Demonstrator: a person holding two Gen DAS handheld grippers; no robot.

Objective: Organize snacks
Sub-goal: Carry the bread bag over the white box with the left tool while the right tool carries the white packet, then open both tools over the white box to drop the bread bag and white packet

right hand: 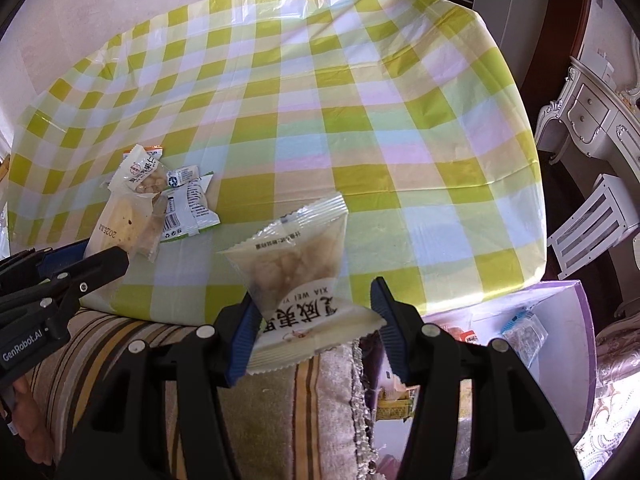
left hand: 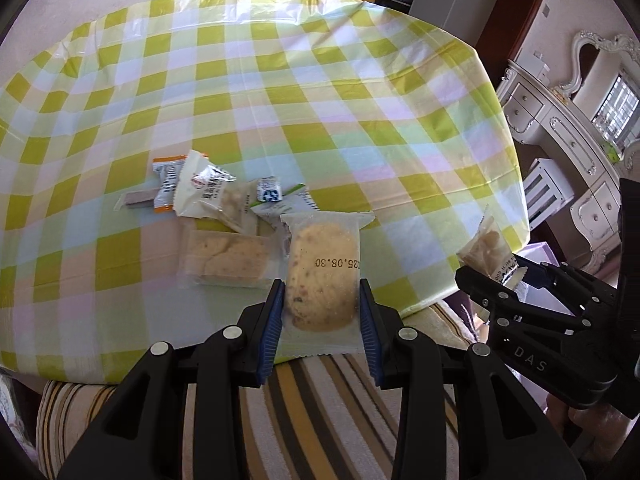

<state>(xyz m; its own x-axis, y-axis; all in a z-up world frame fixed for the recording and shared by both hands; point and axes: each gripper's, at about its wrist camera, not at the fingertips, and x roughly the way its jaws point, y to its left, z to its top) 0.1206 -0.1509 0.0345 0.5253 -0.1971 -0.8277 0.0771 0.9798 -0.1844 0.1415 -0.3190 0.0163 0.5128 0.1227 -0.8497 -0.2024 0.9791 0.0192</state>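
The left gripper (left hand: 322,312) has its blue-padded fingers (left hand: 274,330) clamped on the two sides of a cookie (left hand: 322,280): a round, pale golden biscuit with dark flecks, sealed in a clear frosted wrapper with crimped ends and a date printed upside down across it. The packet is held upright above the near edge of the bench (left hand: 360,100), which wears a yellow, white and pastel checked plastic cover.

The right gripper (right hand: 314,320) grips a pouch (right hand: 304,276) at its lower, opaque white part, where large Chinese characters and "XIA WEI" read upside down; the upper part is clear and shows pale lumpy pieces inside. It tilts to the right, lifted over the bench edge.

On the bench lies a pile (left hand: 216,200) of more snacks: an orange-and-white sachet, a white pouch with a red seal, a small blue-and-white packet, and a clear-wrapped flat cake (left hand: 228,258) nearest the edge.

Below the bench edge is a striped cushion (left hand: 320,400). At the right, a lilac box (right hand: 560,328) holds several packets
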